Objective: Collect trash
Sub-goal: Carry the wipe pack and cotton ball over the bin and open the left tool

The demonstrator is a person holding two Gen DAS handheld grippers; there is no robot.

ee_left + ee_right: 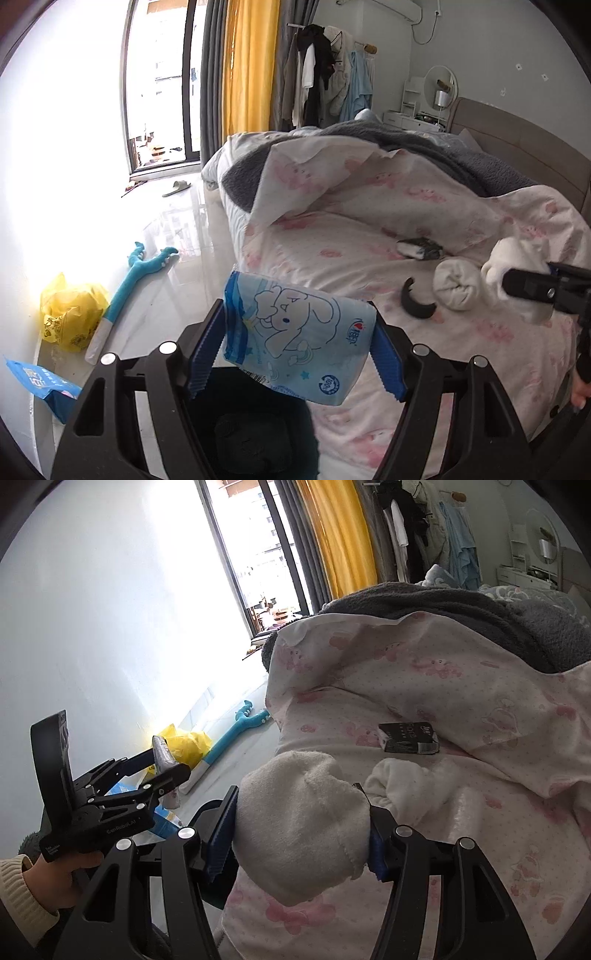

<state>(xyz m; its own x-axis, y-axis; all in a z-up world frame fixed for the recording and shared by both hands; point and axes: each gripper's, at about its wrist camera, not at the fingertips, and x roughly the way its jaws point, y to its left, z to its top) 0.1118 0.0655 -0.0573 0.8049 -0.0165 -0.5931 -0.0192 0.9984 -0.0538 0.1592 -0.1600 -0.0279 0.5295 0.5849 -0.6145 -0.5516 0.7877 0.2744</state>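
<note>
left gripper (299, 354) pinching one soft blue-and-white tissue pack (295, 343) (cartoon print, crinkly film) over the bed's near-left edge | right gripper (301, 834) clamping one fluffy white rolled sock (299, 823) | lying on the pink-print quilt (332, 236): one more sock roll (456, 286), one dark box (408, 737), one curved black clip (417, 301)

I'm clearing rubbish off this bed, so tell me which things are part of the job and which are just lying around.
Job:
tissue pack in left tongs
white sock in right tongs
dark bin
small black box

Lying about:
blue toy
yellow bag
slipper
hanging clothes
</note>
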